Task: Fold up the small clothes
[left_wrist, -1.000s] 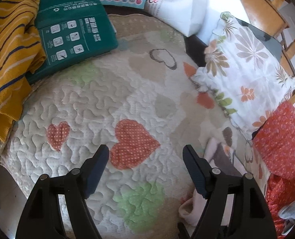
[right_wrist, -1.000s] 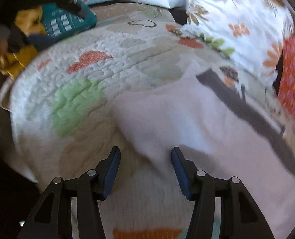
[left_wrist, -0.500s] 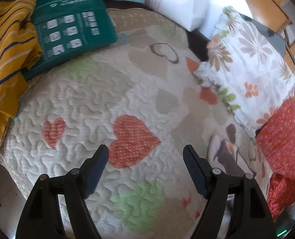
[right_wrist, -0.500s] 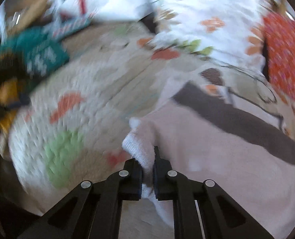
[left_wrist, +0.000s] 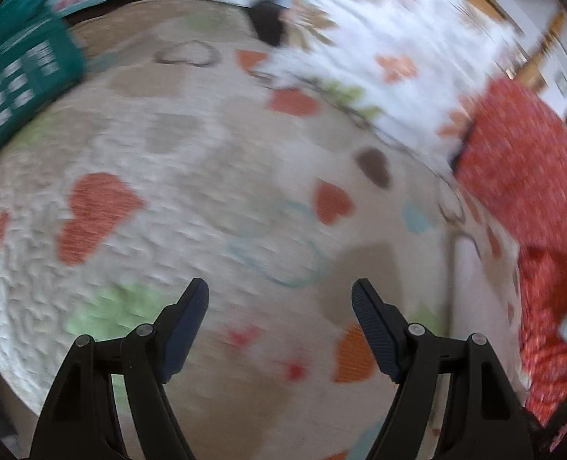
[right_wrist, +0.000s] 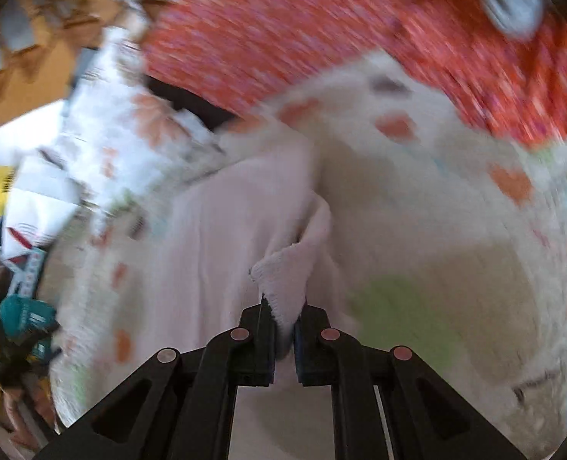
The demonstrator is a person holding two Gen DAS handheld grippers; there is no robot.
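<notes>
A pale pink knitted garment (right_wrist: 222, 237) is pinched by its ribbed edge between the nearly closed jaws of the right tool (right_wrist: 282, 329); the rest of the cloth is draped away from the jaws over the quilted heart-print bedspread (right_wrist: 429, 230), toward a white pillow with a leaf and flower print (right_wrist: 130, 142). A red dotted fabric (right_wrist: 302, 27) is seen beyond the garment, filling the upper part of the right wrist view. The left tool (left_wrist: 279, 303) is held with its jaws wide apart and nothing between them, above the quilted heart-print bedspread (left_wrist: 168, 161), on which red, green and orange hearts are printed. At the far left of that view a teal package (left_wrist: 19, 76) is seen lying on the bedspread; white panels of print are visible on it, but the writing is too blurred to be read. A white pillow with a leaf and flower print (left_wrist: 390, 46) and the red dotted fabric (left_wrist: 521, 153) are seen along the right side. Both views are smeared by motion blur, so no brand or label can be made out anywhere.
</notes>
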